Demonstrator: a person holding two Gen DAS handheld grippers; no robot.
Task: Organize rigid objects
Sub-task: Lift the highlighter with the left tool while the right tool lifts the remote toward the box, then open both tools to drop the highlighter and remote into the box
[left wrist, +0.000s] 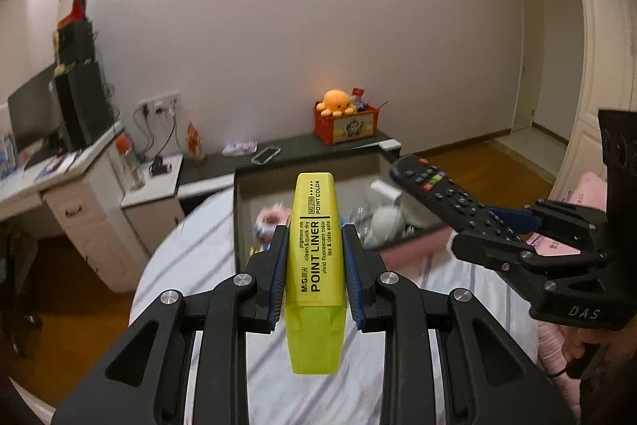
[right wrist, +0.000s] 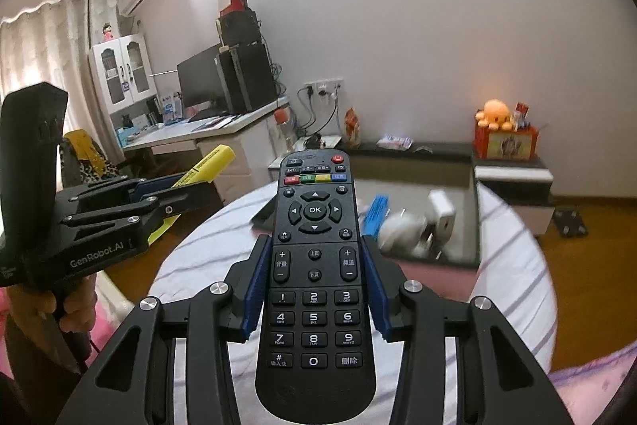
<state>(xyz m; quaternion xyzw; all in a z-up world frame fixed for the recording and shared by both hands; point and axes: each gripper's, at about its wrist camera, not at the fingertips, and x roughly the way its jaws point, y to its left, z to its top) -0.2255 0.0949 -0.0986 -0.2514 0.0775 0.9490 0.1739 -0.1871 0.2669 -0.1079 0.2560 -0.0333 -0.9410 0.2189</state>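
Note:
A yellow highlighter [left wrist: 314, 265] is clamped upright between the blue pads of my left gripper [left wrist: 314, 237], held above the striped bed. The same highlighter [right wrist: 205, 168] shows at the left of the right wrist view, in the left gripper [right wrist: 187, 186]. My right gripper [right wrist: 314, 249] is shut on a black remote control [right wrist: 314, 265], buttons facing up. In the left wrist view the remote [left wrist: 442, 196] juts left from the right gripper [left wrist: 513, 226], over an open grey box [left wrist: 243, 210] on the bed. The box [right wrist: 473, 226] holds a white charger, a white round object and a blue item.
The bed has a white sheet with purple stripes [left wrist: 223, 249] and a pink edge. Beyond it run a dark low shelf [left wrist: 286, 150] with an orange crate and plush octopus [left wrist: 336, 102], a white desk [left wrist: 59, 186] with monitor and black tower, and wooden floor [left wrist: 477, 154].

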